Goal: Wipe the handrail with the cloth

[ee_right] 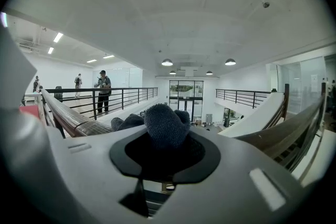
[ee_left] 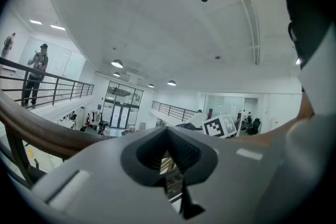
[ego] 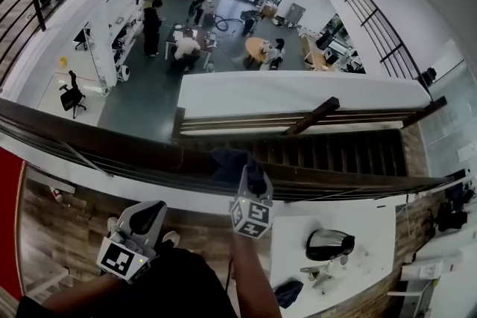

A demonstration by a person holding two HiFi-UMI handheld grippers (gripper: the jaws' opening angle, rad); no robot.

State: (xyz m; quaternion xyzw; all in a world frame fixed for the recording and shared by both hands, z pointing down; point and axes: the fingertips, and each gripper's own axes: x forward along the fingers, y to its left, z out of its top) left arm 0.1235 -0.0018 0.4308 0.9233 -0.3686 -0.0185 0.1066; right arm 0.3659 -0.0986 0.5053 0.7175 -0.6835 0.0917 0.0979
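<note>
A dark wooden handrail (ego: 97, 149) runs across the head view from left to right. A dark blue cloth (ego: 229, 164) lies draped on top of it near the middle. My right gripper (ego: 253, 176) is shut on the cloth (ee_right: 165, 122), which bulges out between its jaws and rests against the handrail (ee_right: 68, 119). My left gripper (ego: 153, 217) hangs lower left, below the rail and away from it. In its own view, the left gripper (ee_left: 168, 134) is shut with nothing held, and the handrail (ee_left: 31, 124) passes on its left.
Beyond the rail is a drop to a lower floor with desks and several people (ego: 186, 48). A staircase (ego: 335, 153) descends just past the rail. A white table (ego: 358, 227) with a black object (ego: 328, 243) lies lower right. A person (ee_right: 103, 89) stands at the far balcony railing.
</note>
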